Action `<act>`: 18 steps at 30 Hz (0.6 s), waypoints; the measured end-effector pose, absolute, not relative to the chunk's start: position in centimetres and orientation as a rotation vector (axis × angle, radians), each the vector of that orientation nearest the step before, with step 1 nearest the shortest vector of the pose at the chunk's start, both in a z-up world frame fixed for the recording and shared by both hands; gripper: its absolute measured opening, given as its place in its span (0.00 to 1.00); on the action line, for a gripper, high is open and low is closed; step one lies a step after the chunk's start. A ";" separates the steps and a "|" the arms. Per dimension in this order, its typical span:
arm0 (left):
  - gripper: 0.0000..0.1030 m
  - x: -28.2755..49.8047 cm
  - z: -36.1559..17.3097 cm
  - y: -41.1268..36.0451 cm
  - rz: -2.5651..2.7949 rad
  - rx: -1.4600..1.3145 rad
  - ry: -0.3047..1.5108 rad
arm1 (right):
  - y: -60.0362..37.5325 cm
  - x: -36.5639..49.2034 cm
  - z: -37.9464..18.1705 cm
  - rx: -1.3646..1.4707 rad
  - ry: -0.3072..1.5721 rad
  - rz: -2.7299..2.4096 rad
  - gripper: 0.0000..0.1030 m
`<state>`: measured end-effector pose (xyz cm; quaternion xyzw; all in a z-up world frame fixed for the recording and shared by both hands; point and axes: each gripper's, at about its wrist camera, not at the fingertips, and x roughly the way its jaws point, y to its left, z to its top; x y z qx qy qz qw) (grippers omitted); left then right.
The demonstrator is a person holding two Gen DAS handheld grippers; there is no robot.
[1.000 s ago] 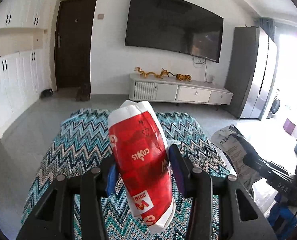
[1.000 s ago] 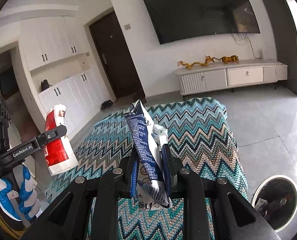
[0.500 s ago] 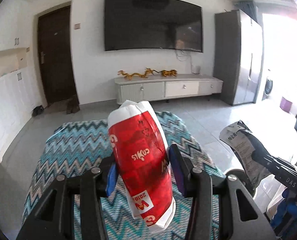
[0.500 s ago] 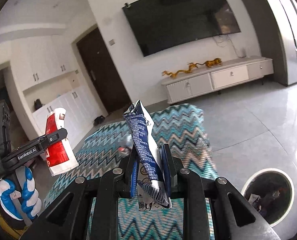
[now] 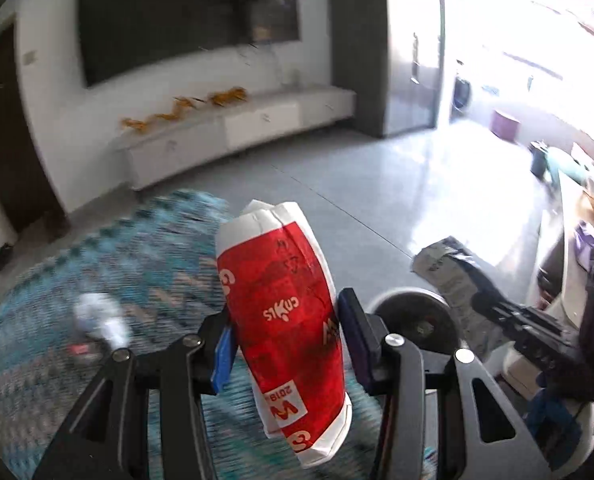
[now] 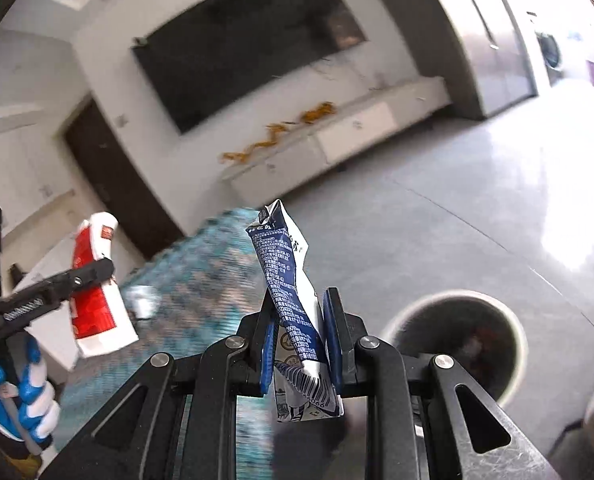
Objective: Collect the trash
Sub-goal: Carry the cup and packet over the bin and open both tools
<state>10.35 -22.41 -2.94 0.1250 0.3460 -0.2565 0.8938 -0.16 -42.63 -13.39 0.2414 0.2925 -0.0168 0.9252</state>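
- Nearest, the left gripper point(image 5: 285, 344) is clenched on a red-and-white wrapper point(image 5: 283, 320), its blue pads pressing the packet's two sides; the packet stands nearly upright and sticks out above and below the jaws.
- The right gripper point(image 6: 299, 344) is likewise clamped on a crumpled blue-and-white packet point(image 6: 293, 300), which rises twisted above the fingers, with a barcoded end hanging below.
- From the right wrist view, a hand in a blue-and-white glove point(image 6: 17, 396) carries the left gripper at the left edge.
- Just beyond the right gripper, to its right, a round trash bin point(image 6: 513, 320) stands open on the floor, with some dark contents inside, too blurred to name.
- Under and behind both grippers lies a teal zigzag rug point(image 5: 57, 264), with a small white crumpled scrap point(image 5: 101, 316) and a small red scrap point(image 5: 79, 349) on it.
- Farther off is glossy grey floor tile point(image 6: 457, 184).
- Against the far wall stand a low white cabinet point(image 5: 257, 120) bearing golden figurines point(image 5: 185, 106), a large dark television point(image 5: 185, 16) above it, and a tall grey cabinet point(image 5: 385, 48) to the right.
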 end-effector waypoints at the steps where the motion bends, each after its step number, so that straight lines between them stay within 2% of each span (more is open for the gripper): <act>1: 0.44 10.7 -3.6 -23.9 -0.557 0.264 0.740 | -43.6 0.0 -14.3 0.504 0.620 -0.058 0.21; 12: 0.44 13.9 -10.7 -35.1 -0.708 0.244 0.941 | -49.3 1.9 -23.0 0.562 0.794 -0.211 0.21; 18: 0.46 15.2 -12.8 -38.2 -0.749 0.210 0.978 | -51.0 3.3 -25.0 0.567 0.847 -0.263 0.23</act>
